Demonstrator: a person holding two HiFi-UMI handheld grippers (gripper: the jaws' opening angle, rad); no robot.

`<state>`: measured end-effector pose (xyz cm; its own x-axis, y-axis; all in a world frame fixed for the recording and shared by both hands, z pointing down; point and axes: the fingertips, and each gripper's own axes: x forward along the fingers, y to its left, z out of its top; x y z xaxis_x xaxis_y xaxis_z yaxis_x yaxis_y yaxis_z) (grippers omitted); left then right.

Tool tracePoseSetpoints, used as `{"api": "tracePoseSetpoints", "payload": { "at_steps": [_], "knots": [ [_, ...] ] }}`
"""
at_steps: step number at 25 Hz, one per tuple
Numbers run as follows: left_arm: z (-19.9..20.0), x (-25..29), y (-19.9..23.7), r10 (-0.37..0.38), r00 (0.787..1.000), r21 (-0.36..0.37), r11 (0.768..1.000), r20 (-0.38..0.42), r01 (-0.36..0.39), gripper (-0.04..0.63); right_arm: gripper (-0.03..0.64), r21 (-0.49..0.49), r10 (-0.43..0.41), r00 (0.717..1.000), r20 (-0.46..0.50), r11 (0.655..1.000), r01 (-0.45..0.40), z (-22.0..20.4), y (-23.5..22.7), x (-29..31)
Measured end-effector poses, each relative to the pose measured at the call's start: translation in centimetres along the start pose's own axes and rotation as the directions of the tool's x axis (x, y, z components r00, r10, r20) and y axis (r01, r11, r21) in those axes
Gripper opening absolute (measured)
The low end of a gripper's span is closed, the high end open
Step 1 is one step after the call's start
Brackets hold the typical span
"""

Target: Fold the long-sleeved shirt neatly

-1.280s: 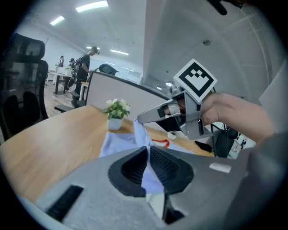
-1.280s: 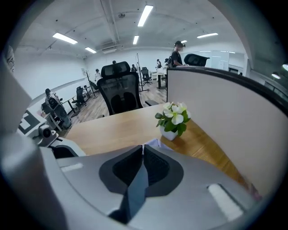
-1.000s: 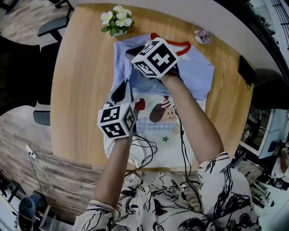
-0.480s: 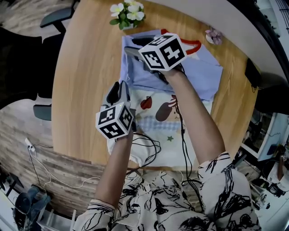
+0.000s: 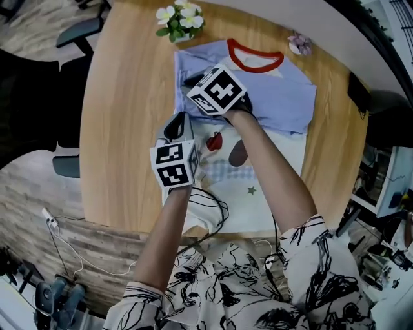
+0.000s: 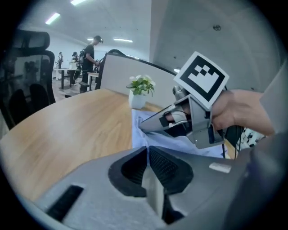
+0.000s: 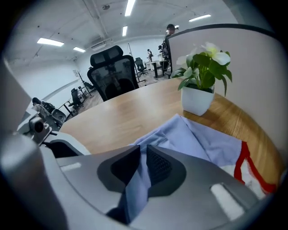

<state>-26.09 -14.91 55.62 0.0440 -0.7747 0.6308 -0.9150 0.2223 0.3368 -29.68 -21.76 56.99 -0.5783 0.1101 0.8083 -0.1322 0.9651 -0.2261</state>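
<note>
Right tongs (image 7: 143,147) just closed onto shirt (image 7: 202,135).

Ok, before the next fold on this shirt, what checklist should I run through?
1. Left gripper grips the shirt: ok, shut on a pale cloth edge.
2. Right gripper grips the sleeve: ok, its jaws have just been closing and blue cloth is pinched between them.
3. Plant clear of the shirt: ok, it stands beyond the sleeve.
4. Cables off the shirt: not ok, loops lie on its near end.
5. Fold line straight: cannot tell, the grippers hide it.
</note>
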Motion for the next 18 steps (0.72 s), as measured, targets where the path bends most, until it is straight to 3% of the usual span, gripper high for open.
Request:
{"api": "tracePoseSetpoints", "payload": {
  "at_steps": [4,6,8,10,12,15,18],
  "knots": [
    [1.0,-2.5,0.4,-0.076,0.996,0.056,0.996,0.036,0.074,0.04,0.086,0.061,-0.09,0.988,0.129,0.995,0.083,0.7,0.2,-2.8],
    [2.1,-5.7,0.7,-0.14,0.987,0.078,0.988,0.083,0.133,0.058,0.095,0.115,-0.14,0.96,0.244,0.987,0.115,0.8,1.4,-6.8],
    [3.2,-10.1,0.7,-0.202,0.97,0.129,0.974,0.137,0.185,0.104,0.172,0.169,-0.187,0.917,0.353,0.977,0.134,-0.4,3.7,-11.6],
    [3.4,-14.7,0.0,-0.268,0.95,0.234,0.945,0.157,0.228,0.142,0.249,0.217,-0.234,0.874,0.427,0.964,0.152,-3.2,6.6,-16.4],
    [2.2,-18.7,-0.9,-0.327,0.937,0.333,0.903,0.121,0.272,0.19,0.276,0.259,-0.287,0.841,0.459,0.949,0.183,-7.0,9.3,-20.4],
    [-1.8,-23.5,-2.1,-0.376,0.927,0.412,0.847,0.019,0.335,0.245,0.308,0.311,-0.386,0.819,0.424,0.912,0.268,-14.5,12.4,-24.8],
    [-6.4,-27.6,-3.7,-0.381,0.923,0.467,0.806,-0.06,0.363,0.252,0.314,0.37,-0.463,0.8,0.381,0.869,0.327,-22.3,14.8,-28.0]
  ]
}}
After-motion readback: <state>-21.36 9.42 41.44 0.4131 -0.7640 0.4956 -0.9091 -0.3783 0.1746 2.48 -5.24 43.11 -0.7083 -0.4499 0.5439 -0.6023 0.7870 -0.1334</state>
